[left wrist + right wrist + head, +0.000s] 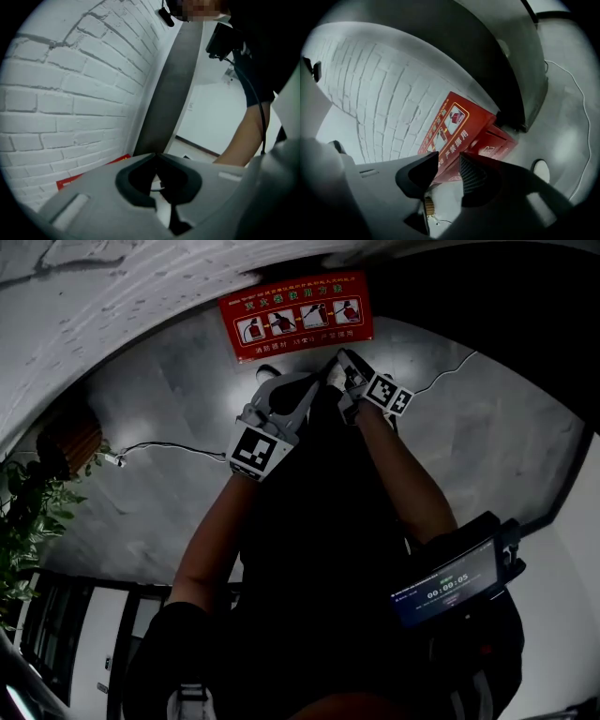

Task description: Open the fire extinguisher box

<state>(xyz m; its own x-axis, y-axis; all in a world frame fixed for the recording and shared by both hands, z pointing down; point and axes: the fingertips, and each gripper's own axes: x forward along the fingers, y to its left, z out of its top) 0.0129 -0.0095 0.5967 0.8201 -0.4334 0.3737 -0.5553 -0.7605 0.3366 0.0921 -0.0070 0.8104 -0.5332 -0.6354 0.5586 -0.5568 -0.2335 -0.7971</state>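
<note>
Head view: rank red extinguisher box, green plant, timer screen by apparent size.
1. Red rectangular fire extinguisher box with white pictograms.
2. Green leafy plant: similar spread, but sparse and cut off at the edge, so unsure against the box.
3. Dark timer screen: smallest, though nearest the camera.

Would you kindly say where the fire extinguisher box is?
The box is top centre in head view, against the brick wall, beyond the right gripper.

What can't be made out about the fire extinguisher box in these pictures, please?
- Right gripper view: the fire extinguisher box's lower front, behind the right gripper.
- Left gripper view: most of it, behind the left gripper.
- Head view: its lower part, covered by both grippers.
</note>
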